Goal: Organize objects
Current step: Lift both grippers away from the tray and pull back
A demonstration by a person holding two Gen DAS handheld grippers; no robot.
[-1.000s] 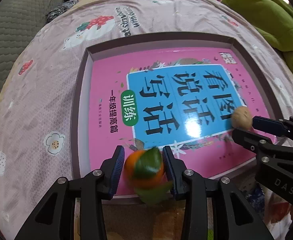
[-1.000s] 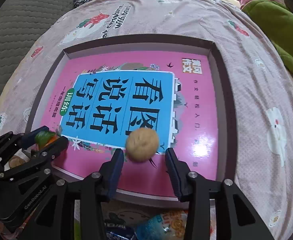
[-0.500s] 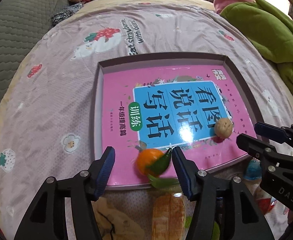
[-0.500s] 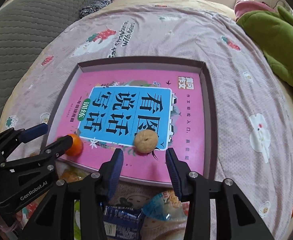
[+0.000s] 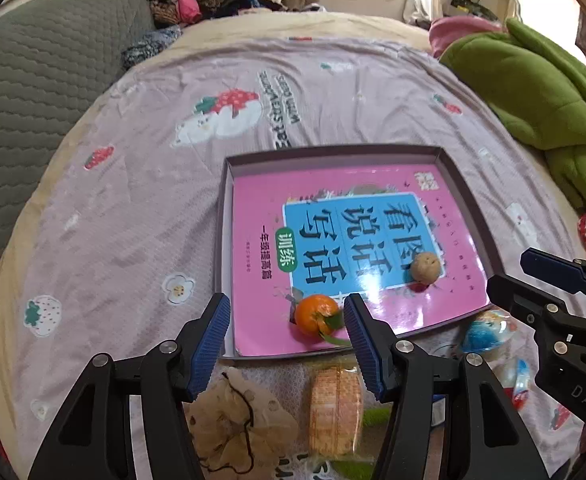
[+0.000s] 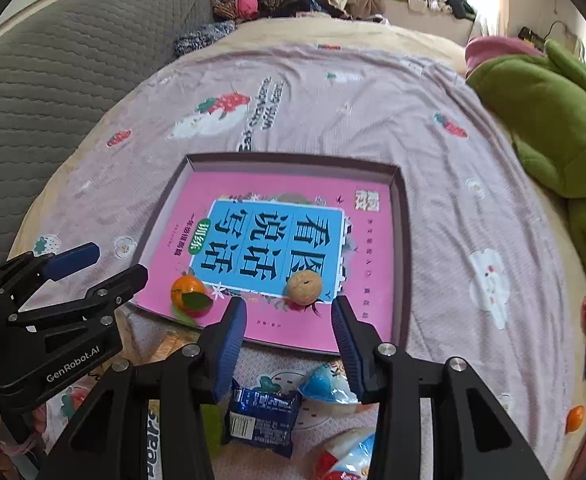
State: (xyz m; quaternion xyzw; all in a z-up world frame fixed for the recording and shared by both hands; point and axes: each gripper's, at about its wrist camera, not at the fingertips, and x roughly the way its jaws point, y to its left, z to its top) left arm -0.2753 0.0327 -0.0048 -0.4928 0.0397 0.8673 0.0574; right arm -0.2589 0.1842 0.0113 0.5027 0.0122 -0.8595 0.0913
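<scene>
A shallow box tray (image 5: 223, 216) (image 6: 400, 240) lies on the bed with a pink and blue book (image 5: 333, 216) (image 6: 277, 240) in it. An orange mandarin with a green leaf (image 5: 315, 315) (image 6: 188, 290) and a tan walnut (image 5: 424, 267) (image 6: 303, 287) rest on the book near its front edge. My left gripper (image 5: 287, 322) is open and empty, just behind the mandarin. My right gripper (image 6: 289, 320) is open and empty, just behind the walnut.
Loose items lie in front of the tray: a wrapped biscuit (image 5: 335, 408), a beige scrunchie (image 5: 237, 428), a blue snack packet (image 6: 261, 416) and jelly cups (image 6: 325, 386). A green blanket (image 6: 553, 120) is at the right, a grey cushion (image 5: 41, 80) at the left.
Both grippers let go of their items and pulled back. The mandarin and the walnut now rest on the book.
</scene>
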